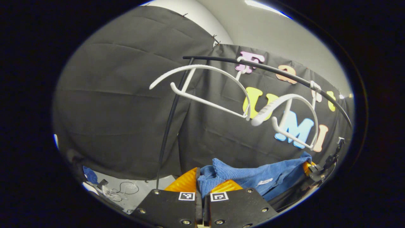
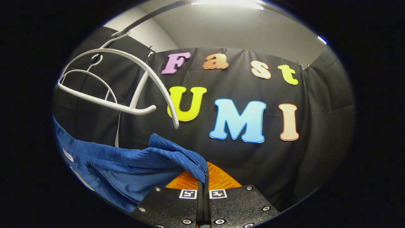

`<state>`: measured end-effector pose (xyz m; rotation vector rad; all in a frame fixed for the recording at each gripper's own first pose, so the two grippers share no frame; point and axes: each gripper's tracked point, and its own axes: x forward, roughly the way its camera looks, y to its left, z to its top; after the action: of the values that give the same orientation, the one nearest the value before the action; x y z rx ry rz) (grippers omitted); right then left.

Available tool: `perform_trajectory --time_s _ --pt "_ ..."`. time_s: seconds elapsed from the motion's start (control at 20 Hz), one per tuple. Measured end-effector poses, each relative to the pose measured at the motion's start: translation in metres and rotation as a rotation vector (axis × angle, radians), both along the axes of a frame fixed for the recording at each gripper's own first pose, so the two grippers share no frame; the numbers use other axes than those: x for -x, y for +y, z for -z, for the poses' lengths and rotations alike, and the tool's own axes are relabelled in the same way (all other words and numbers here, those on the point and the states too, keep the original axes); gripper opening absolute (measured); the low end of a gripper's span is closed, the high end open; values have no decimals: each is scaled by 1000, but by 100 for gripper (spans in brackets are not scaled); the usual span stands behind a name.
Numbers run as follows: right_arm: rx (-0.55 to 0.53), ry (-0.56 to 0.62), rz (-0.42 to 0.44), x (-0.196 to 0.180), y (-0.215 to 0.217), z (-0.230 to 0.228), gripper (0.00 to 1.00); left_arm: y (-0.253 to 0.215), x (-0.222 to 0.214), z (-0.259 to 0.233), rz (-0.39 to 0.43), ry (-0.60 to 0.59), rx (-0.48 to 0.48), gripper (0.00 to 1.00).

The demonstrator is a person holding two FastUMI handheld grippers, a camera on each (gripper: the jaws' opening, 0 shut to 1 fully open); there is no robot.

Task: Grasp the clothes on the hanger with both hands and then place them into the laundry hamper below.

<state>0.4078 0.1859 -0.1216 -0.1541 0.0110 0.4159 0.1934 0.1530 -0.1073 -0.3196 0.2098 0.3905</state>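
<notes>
Blue ribbed fabric garment (image 1: pixel 250 177) is off the two bare white plastic hangers (image 1: pixel 202 91) on the black rail (image 1: pixel 269 69), stretched below them between both tools. Left gripper (image 1: pixel 204 186): orange fingers clamped on one bunched end. Right gripper (image 2: pixel 204 179): fingers pinched together on the other end (image 2: pixel 171 155).

We see black cloth (image 2: pixel 316 126) draping the booth, a pale wall (image 1: pixel 278 34) above, and a ceiling light (image 2: pixel 227 3).
</notes>
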Motion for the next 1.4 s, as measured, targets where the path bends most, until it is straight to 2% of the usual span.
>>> perform_trajectory --time_s 0.4,0.65,0.95,1.2,1.4 --pt "-14 98 -26 46 -17 13 0 -6 42 19 3 39 -4 3" --pt "10 187 -20 106 -29 32 0 -9 78 34 49 82 4 3" --pt "20 299 65 187 -48 52 0 -8 119 53 192 171 -44 3" --pt "58 327 100 238 -40 55 0 7 149 65 274 192 -6 3" --pt "62 334 129 287 -33 51 0 -3 142 76 350 189 18 3"
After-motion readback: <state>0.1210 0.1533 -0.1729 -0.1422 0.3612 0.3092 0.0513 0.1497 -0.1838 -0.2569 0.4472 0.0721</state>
